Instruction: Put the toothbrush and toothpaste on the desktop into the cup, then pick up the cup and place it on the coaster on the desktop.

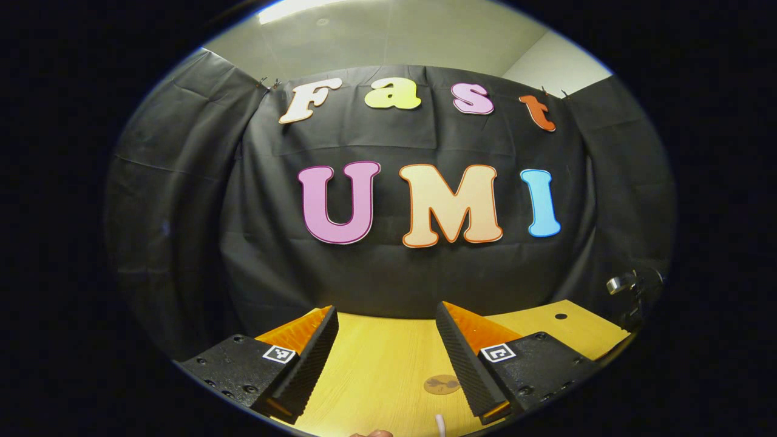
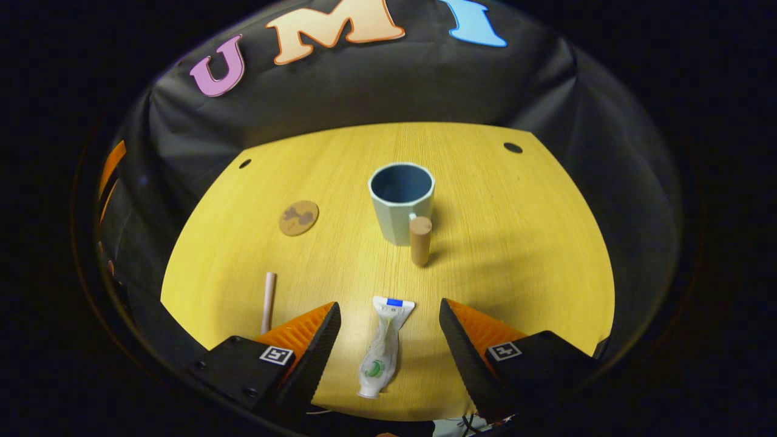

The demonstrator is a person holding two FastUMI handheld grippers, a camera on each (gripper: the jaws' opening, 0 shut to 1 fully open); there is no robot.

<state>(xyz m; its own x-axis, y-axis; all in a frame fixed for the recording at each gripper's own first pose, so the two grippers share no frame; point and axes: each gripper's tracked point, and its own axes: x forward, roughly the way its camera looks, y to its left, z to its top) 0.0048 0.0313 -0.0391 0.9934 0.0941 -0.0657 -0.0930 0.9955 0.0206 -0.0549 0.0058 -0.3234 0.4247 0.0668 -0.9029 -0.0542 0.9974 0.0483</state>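
Observation:
In the right gripper view a white toothpaste tube [image 2: 380, 349] lies flat on the yellow desktop, lengthwise between the spread fingers of my right gripper [image 2: 388, 340], which is open and hangs above it. Farther off stands an empty pale cup [image 2: 400, 200], its wooden handle [image 2: 420, 240] turned toward me. A round brown coaster [image 2: 298, 217] lies to the cup's left. The toothbrush [image 2: 268, 301] lies near the left finger, partly hidden by it. My left gripper [image 1: 385, 358] is open over the desktop, with the coaster [image 1: 442, 383] by its right finger and the toothbrush tip [image 1: 440, 425] at the bottom edge.
The desktop [image 2: 516, 243] is backed by black cloth walls on the far and side edges. Small holes [image 2: 513, 147] mark its far corners. A metal clamp [image 1: 625, 285] sits at the table's right corner in the left gripper view.

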